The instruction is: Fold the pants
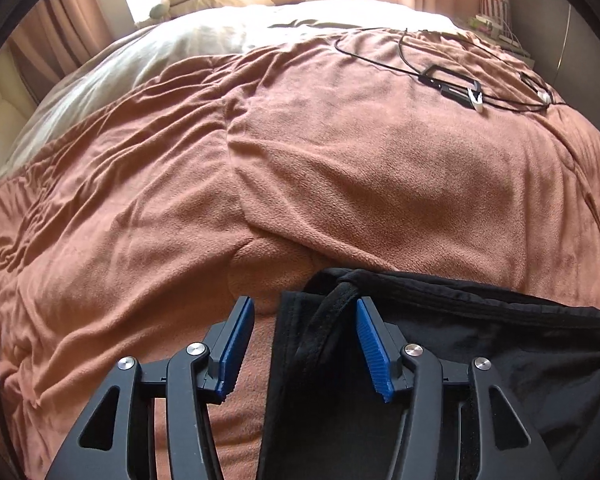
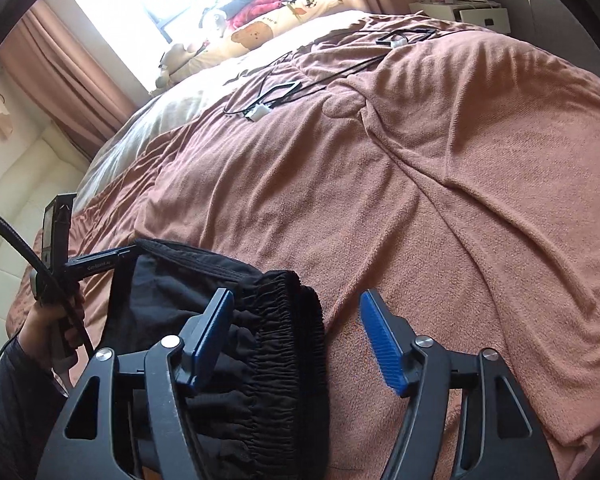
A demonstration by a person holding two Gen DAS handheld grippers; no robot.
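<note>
**Left wrist and right wrist views: black pants folded on a bed**

Spread across a wide bed: brown fleece blanket [image 1: 340, 152], soft, napped, creased into long ridges. Beyond it, cream duvet [image 1: 140, 52], smooth and sunlit. Lying at the near edge of the blanket: black pants [image 2: 268, 340], matte woven cloth, folded into a thick stack, elastic waistband tightly gathered. Hovering over the pants, left gripper [image 1: 304, 344] and right gripper [image 2: 296, 340], black frames, ribbed blue pads, jaws released and spread, cloth between but not pinched. Farther off, thin black cables [image 1: 452, 80].
</note>
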